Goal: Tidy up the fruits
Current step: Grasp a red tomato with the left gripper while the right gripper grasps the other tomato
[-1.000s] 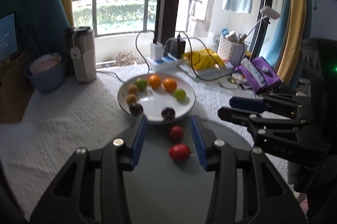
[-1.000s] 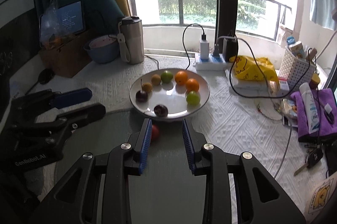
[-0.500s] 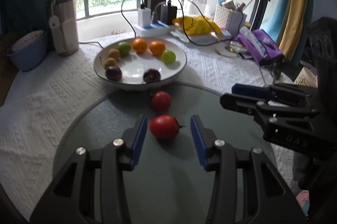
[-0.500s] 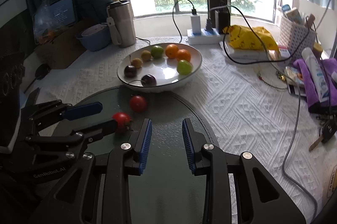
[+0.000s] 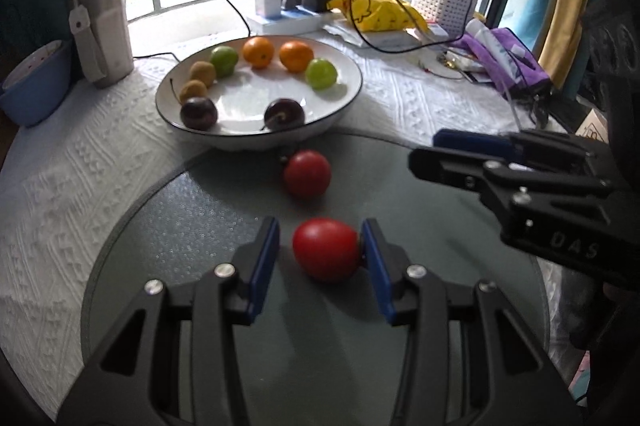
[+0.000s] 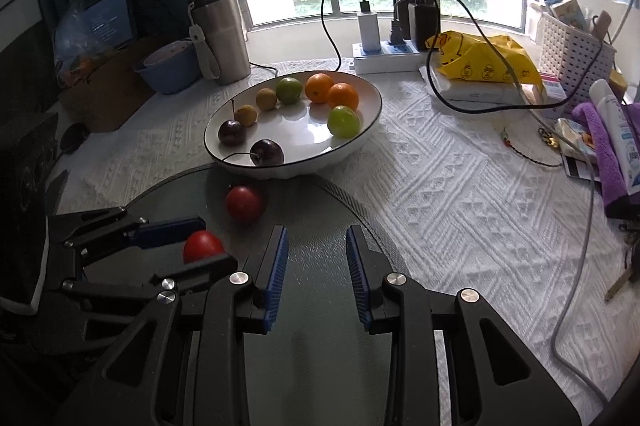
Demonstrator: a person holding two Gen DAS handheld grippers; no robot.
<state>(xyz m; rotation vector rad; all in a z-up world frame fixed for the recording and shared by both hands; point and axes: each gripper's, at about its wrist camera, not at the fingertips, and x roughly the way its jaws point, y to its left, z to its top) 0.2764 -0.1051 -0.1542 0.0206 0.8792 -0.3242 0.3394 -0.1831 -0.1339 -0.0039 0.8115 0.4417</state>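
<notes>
**A:** What's the left side doing?

**B:** My left gripper (image 5: 322, 252) sits low in the centre of its wrist view, jaws spread around a glossy red oval tomato (image 5: 326, 249) that rests on the round grey-green glass mat (image 5: 192, 226). The right blue pad (image 5: 376, 262) touches the tomato; the left pad stands apart from it, so nothing is clamped.

**A:** And the other tomato?

**B:** The second, rounder red tomato (image 5: 307, 173) lies just above centre on the same mat, close beside the rim of the wide white ceramic bowl with a dark edge (image 5: 256, 141). Inside the bowl I see two dark plums, two small brown fruits, two green fruits and two oranges (image 5: 259, 52), ranged around its edge.

**A:** Your right hand?

**B:** My right gripper (image 6: 317, 258) is at bottom centre of its own view, fingers parted and holding nothing, over the glass mat. In the left wrist view it shows at the right edge, well apart from both tomatoes.

**A:** Anything else around?

**B:** A steel travel tumbler (image 5: 103, 25) stands upper left, on the white textured tablecloth (image 5: 60, 185).
</notes>
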